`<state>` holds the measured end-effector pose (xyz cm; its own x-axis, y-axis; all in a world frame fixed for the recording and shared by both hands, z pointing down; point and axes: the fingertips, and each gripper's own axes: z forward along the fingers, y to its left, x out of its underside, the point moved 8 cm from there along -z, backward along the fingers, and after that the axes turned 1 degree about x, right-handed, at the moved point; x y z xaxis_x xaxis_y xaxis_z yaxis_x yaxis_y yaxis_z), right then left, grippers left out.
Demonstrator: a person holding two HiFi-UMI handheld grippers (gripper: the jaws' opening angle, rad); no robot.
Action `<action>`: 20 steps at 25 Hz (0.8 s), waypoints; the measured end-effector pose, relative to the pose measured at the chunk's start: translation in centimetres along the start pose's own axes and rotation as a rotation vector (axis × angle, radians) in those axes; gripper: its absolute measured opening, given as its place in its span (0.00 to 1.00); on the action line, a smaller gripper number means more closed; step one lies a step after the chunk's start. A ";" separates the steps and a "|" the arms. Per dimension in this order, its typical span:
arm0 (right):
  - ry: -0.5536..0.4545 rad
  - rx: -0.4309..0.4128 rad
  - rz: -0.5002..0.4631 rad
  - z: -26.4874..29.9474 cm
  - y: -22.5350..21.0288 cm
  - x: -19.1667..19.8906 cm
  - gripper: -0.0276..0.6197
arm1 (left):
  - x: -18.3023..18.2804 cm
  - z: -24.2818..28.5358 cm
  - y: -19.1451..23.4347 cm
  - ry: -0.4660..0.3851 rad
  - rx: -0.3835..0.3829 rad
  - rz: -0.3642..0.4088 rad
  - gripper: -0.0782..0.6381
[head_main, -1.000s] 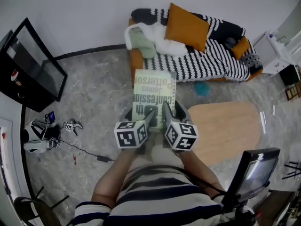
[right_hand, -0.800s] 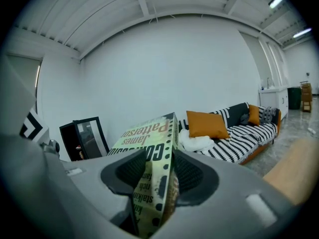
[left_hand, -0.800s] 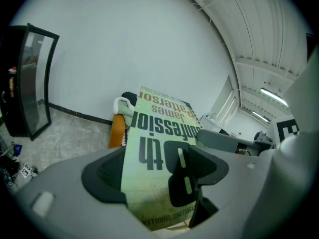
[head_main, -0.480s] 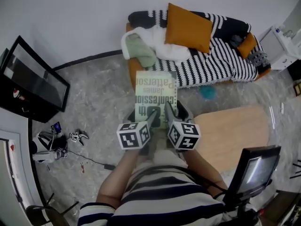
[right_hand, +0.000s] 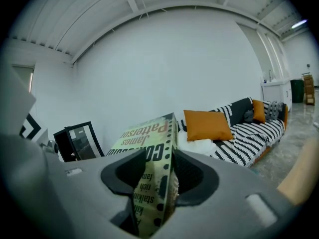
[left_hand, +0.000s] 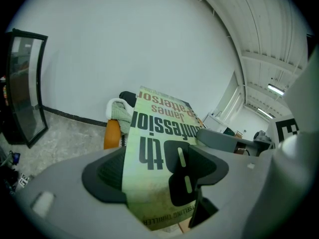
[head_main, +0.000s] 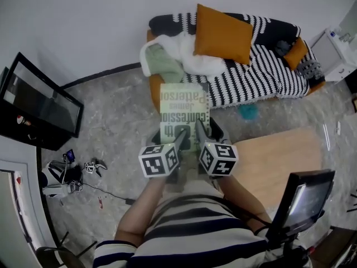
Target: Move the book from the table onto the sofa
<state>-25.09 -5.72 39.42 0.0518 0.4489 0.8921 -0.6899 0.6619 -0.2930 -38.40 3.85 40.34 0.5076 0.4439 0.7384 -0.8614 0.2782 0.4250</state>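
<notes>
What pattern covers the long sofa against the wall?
Black-and-white stripes cover the long sofa, with orange showing at its ends. The head view shows it best.

In my head view, the left gripper point(head_main: 180, 140) and right gripper point(head_main: 200, 136) hide the near end of the book point(head_main: 184, 110). Small objects point(head_main: 67, 171) at lower left are too tiny for me to identify. A white cabinet point(head_main: 339, 48) is cut off at the right edge.

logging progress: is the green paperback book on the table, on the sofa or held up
Held up: the left gripper and right gripper clamp the green paperback book in mid-air.
</notes>
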 end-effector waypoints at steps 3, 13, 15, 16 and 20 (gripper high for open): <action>-0.004 -0.002 0.000 0.7 -0.7 -0.5 0.31 | -0.4 0.9 -0.3 -0.004 -0.002 0.004 0.65; -0.026 0.023 0.002 1.8 -3.3 -1.7 0.31 | -1.4 3.8 -1.7 -0.004 0.021 0.006 0.65; -0.032 0.035 0.002 1.7 -3.9 -1.9 0.31 | -1.3 4.3 -2.2 0.001 0.034 0.007 0.65; -0.035 0.044 0.004 1.6 -4.2 -2.0 0.31 | -1.4 4.6 -2.4 0.004 0.040 0.010 0.65; -0.038 0.078 0.015 1.7 -5.0 -2.3 0.31 | -1.8 5.6 -2.9 0.029 0.061 0.022 0.65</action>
<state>-23.02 -11.08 39.36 0.0144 0.4339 0.9008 -0.7448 0.6058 -0.2799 -36.89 -2.51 40.70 0.4877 0.4742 0.7330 -0.8715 0.2155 0.4404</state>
